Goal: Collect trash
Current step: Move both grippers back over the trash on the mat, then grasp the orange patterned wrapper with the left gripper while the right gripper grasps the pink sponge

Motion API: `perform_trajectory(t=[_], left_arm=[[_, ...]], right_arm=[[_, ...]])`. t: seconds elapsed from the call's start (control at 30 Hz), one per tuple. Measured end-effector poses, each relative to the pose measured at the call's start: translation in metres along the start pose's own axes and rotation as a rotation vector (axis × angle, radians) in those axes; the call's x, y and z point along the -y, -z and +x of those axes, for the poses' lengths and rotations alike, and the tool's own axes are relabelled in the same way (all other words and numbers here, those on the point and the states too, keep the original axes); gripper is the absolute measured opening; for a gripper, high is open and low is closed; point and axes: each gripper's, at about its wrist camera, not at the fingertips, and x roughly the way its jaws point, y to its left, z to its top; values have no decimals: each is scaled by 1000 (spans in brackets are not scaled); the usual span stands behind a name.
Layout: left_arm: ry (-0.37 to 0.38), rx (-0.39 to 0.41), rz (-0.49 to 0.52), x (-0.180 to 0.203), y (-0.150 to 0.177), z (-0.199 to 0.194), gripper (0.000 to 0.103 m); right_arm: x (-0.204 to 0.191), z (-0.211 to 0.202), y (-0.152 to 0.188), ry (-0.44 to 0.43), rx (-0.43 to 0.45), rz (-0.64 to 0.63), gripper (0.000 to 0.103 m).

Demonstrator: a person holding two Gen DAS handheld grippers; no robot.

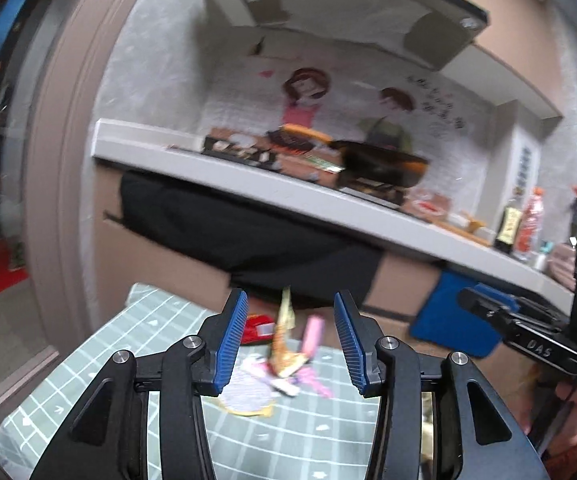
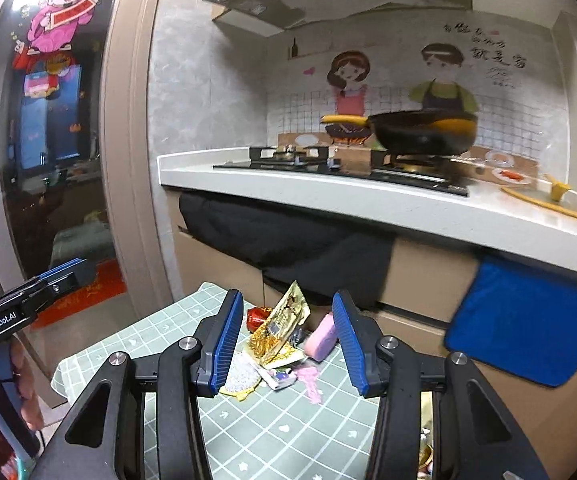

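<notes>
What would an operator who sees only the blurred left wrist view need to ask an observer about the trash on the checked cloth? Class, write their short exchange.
Operator: My picture is smeared. Is the gold wrapper lying flat?
Observer: No, it stands tilted up, crumpled, on the checked cloth.
Operator: I see the right hand-held gripper only side-on. Is it holding anything?
Observer: No, its jaws stand open and empty, with the wrapper ahead between them.
</notes>
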Motion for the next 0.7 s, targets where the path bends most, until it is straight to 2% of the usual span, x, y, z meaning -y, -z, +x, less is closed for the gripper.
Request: perform_trajectory(t=[0.1,0.3,0.4,0.53,0.7], left_arm=[[-2,-53,-20,-24,12,27,46],[33,-218,-76,-53,56,107,47],[76,-288,-103,-53,74,148,47],[106,-336,-119,-41,85,202,48],[44,-392,-138,-27,88,275,49]], right_arm=[[2,30,10,0,-26,12,45],[22,90,39,-14,-123,76,45],[34,116,51,-15,-159,90,45],[52,143,67,-16,-201,116,45],[79,167,82,-9,-253,150,45]])
